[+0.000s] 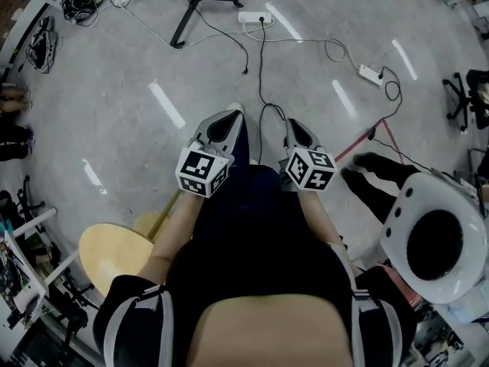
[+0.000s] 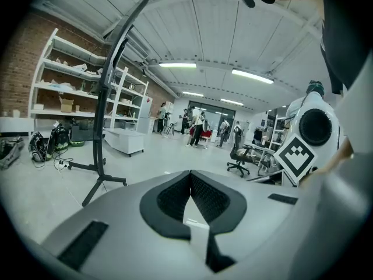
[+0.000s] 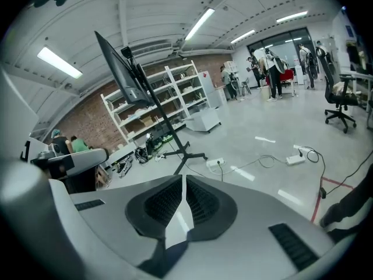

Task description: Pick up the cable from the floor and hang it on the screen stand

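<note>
A black cable lies on the grey floor and runs from a white power strip toward my feet; the right gripper view shows this cable beside the strip. The screen stand's black legs are at the top of the head view. The stand carries a dark screen seen edge-on. My left gripper and right gripper are held side by side at waist height, well above the cable. Both are shut with nothing between the jaws.
A round wooden stool stands at my lower left. A white rounded machine with a dark opening is at the right, with someone's dark legs beside it. A second power strip, a red floor line and shelving are around.
</note>
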The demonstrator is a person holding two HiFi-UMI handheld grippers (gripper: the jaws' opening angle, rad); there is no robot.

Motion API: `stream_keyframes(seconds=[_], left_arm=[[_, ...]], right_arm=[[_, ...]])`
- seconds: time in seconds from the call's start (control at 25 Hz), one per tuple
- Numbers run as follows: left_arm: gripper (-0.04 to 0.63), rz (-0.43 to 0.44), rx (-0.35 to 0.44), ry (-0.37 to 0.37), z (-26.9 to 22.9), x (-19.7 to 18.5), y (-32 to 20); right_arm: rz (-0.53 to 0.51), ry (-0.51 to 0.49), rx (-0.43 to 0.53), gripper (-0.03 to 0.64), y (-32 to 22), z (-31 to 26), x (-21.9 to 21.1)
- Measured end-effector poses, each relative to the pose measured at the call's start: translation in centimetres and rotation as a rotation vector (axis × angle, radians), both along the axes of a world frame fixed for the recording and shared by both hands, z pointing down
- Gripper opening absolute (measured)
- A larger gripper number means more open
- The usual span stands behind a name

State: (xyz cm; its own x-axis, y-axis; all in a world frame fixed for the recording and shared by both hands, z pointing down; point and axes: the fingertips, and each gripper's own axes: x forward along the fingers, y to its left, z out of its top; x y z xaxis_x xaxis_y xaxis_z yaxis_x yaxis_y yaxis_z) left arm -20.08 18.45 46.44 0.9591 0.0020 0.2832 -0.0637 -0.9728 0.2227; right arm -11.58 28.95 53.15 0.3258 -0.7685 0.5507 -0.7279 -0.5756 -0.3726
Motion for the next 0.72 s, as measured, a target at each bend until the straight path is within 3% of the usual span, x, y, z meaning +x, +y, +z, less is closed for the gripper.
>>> stream_keyframes(seconds=[0.48, 0.72], left_arm=[[0.008, 0.058, -0.016, -0.021, -0.6, 8.5, -8.7], [0.008, 0.083, -0.012, -0.014, -0.3, 11.4, -13.0]], right_arm=[[0.008, 0.032, 0.009, 0.026, -9.9, -1.9, 8.4], [-0.020, 0.045, 0.005, 0.026, -14.3, -1.8, 10.7]])
